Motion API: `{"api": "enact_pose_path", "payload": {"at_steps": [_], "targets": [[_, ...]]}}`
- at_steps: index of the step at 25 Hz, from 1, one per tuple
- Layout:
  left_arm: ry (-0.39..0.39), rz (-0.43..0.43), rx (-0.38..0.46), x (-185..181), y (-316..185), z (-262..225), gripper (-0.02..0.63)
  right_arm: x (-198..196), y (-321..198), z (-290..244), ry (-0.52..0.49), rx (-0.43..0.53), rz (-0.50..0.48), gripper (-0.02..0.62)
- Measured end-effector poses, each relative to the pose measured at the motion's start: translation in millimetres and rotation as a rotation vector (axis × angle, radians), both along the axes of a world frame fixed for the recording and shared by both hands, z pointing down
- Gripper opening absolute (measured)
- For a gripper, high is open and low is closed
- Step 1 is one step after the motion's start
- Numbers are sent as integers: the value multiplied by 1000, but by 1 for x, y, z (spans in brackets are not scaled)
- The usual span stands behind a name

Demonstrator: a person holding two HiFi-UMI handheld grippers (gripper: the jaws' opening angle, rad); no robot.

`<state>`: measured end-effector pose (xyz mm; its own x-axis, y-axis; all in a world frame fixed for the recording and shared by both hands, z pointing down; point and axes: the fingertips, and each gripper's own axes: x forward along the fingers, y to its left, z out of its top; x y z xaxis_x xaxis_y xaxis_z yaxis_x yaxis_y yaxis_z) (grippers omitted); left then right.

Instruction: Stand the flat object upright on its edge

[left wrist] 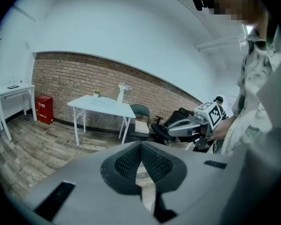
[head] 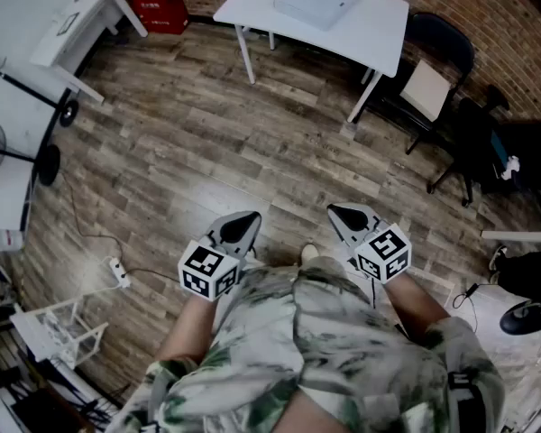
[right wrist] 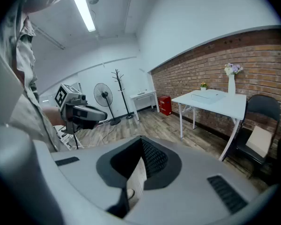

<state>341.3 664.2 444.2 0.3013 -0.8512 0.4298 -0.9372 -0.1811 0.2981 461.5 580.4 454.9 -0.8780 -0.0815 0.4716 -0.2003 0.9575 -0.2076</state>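
L grey two-jaw gripper (head: 242, 224) & R grey two-jaw gripper (head: 344, 213): my jaws together, nothing btwn, near waist. Likely target: pale flat rectangular slab (head: 314, 5) lying on far white table (head: 379, 34), well apart. Prob stiff, light, smooth; material unclear. Pinch opposite long edges, tip up.

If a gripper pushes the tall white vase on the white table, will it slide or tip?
The vase looks tall and narrow, with flowers on top, so it would likely tip before sliding. It may be fragile; its material is too distant to tell.
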Motion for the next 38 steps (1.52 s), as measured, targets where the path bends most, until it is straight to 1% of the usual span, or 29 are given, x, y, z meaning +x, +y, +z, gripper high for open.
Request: {"api": "enact_pose_path", "payload": {"at_steps": [3,5,7,10,16,18,19,21,22,23,24,26,28,33,38], "targets": [[-17,40,-27,-14,17,2,25,-15,15,-3,-12,-8,29,20],[-38,81,-22,-32,27,-5,25,-31,28,-9,-17,-5,50,20],[-43,104,-9,-56,35,-11,25,-53,38,-12,-13,10,60,20],[-31,118,6,-87,48,-12,25,-82,51,-14,-11,18,83,20],[-20,107,10,-138,72,-8,29,-115,74,-14,-34,-34,144,27],[-27,107,7,-157,77,-9,40,-126,77,-17,-25,-31,163,70],[-28,109,5,-167,79,-9,50,-132,78,-18,-22,-29,176,77],[-26,112,4,-182,81,-7,87,-143,80,-16,-15,-26,203,101],[-23,113,6,-188,83,-6,89,-147,82,-15,-10,-24,214,107],[-18,114,9,-193,84,-4,92,-150,83,-13,-6,-22,225,135],[-14,114,14,-198,84,-3,95,-154,82,-12,-1,-19,236,141],[-4,113,20,-210,81,-2,112,-162,77,-11,11,-15,259,176],[6,108,22,-220,71,-1,115,-167,68,-10,28,-12,279,196],[19,94,28,-242,39,0,115,-182,35,-5,53,-15,277,198],[13,59,6,-279,-2,8,115,-221,-14,5,45,-24,251,192]]}}
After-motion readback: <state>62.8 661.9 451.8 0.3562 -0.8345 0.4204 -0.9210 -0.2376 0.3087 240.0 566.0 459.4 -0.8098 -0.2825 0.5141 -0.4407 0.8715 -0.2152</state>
